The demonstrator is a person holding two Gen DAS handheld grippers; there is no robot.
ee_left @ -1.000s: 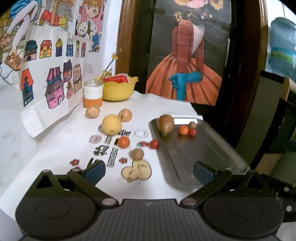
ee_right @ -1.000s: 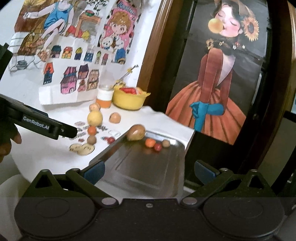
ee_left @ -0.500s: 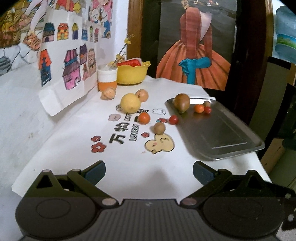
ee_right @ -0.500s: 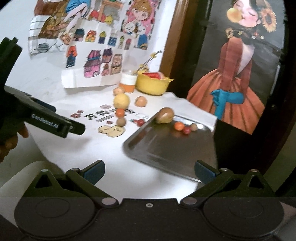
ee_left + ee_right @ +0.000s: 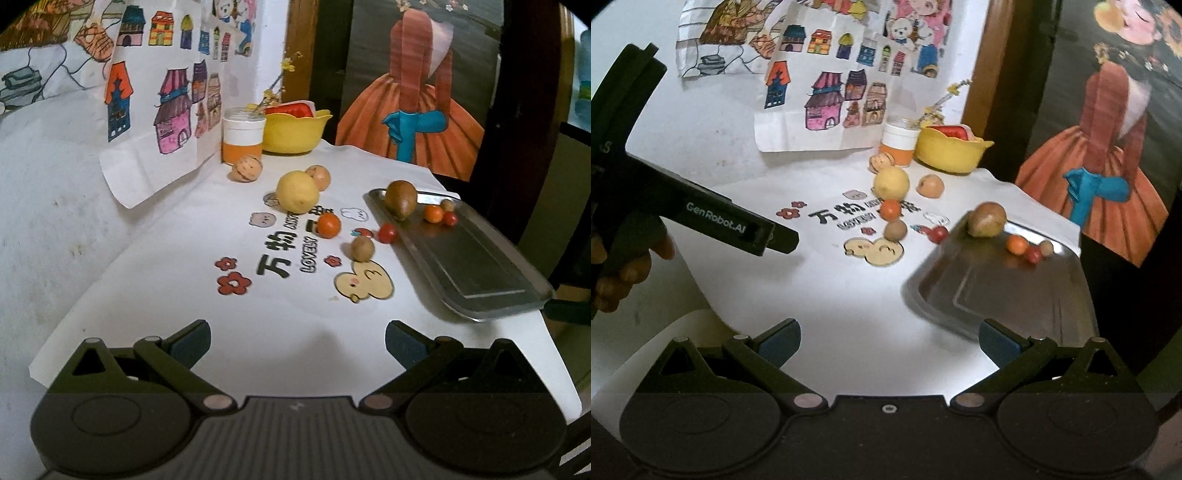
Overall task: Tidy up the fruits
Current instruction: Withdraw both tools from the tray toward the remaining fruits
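Observation:
A steel tray (image 5: pixel 476 258) (image 5: pixel 997 295) lies at the table's right, holding a brown avocado (image 5: pixel 400 199) (image 5: pixel 987 218), a small orange (image 5: pixel 433 213), a red berry (image 5: pixel 450 218) and a tan ball (image 5: pixel 447 204). On the white cloth sit a lemon (image 5: pixel 297 192) (image 5: pixel 891 183), an orange (image 5: pixel 328 225) (image 5: pixel 890 209), a brown kiwi-like fruit (image 5: pixel 362 249) (image 5: pixel 895 230), a cherry tomato (image 5: pixel 388 233) (image 5: pixel 939 233), a peach (image 5: pixel 319 177) (image 5: pixel 931 185) and a walnut (image 5: pixel 246 168). My left gripper (image 5: pixel 297 341) (image 5: pixel 775 236) and my right gripper (image 5: pixel 888 341) are both open and empty, hovering over the table's near edge.
A yellow bowl (image 5: pixel 295 129) with red contents and a white-and-orange jar (image 5: pixel 243 140) stand at the back by the wall. Drawings hang on the wall at left. A dark door with a poster lies behind. A hand (image 5: pixel 624 273) holds the left tool.
Both grippers have drawn back and risen from the fruits, so more of the cloth and the near table edge show. The fruits have not moved.

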